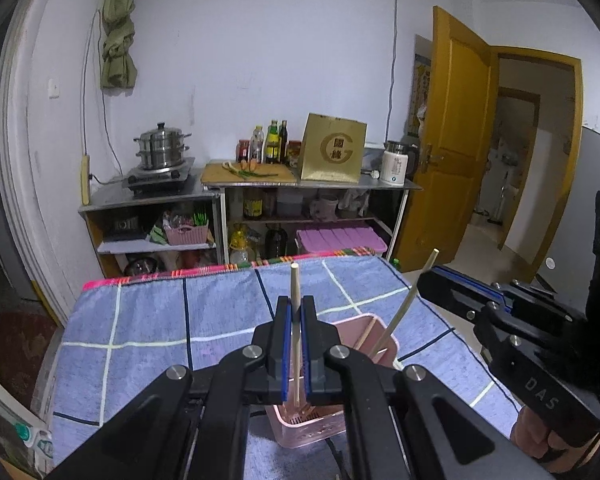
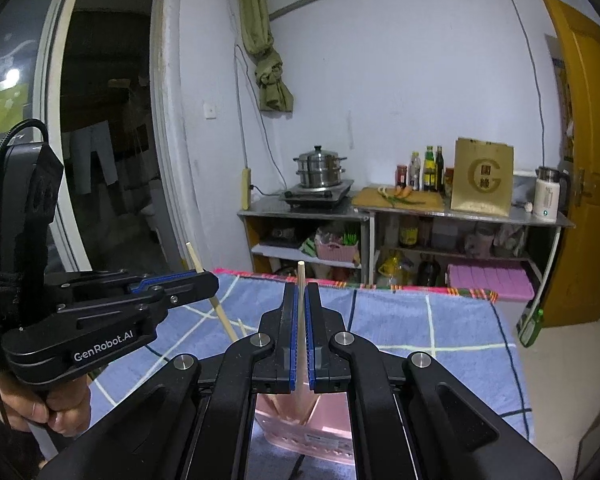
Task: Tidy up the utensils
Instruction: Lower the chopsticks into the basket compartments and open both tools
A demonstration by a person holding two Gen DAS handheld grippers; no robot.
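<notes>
My left gripper [image 1: 296, 312] is shut on a wooden chopstick [image 1: 295, 280] that stands upright, its lower end just above the pink utensil basket [image 1: 312, 424]. My right gripper [image 2: 300, 300] is shut on a second chopstick [image 2: 301, 276], also upright over the same basket [image 2: 300, 428]. In the left wrist view the right gripper [image 1: 432, 276] enters from the right with its chopstick [image 1: 404, 308] slanting down into the basket. In the right wrist view the left gripper [image 2: 208, 280] enters from the left with its chopstick [image 2: 220, 312]. Another chopstick [image 1: 366, 334] leans inside the basket.
The basket stands on a blue checked cloth [image 1: 160, 320] over the table. Behind are metal shelves with a steamer pot [image 1: 162, 148], bottles [image 1: 274, 142], a gold box [image 1: 334, 154] and a kettle [image 1: 396, 166]. A yellow door [image 1: 452, 140] stands open at right.
</notes>
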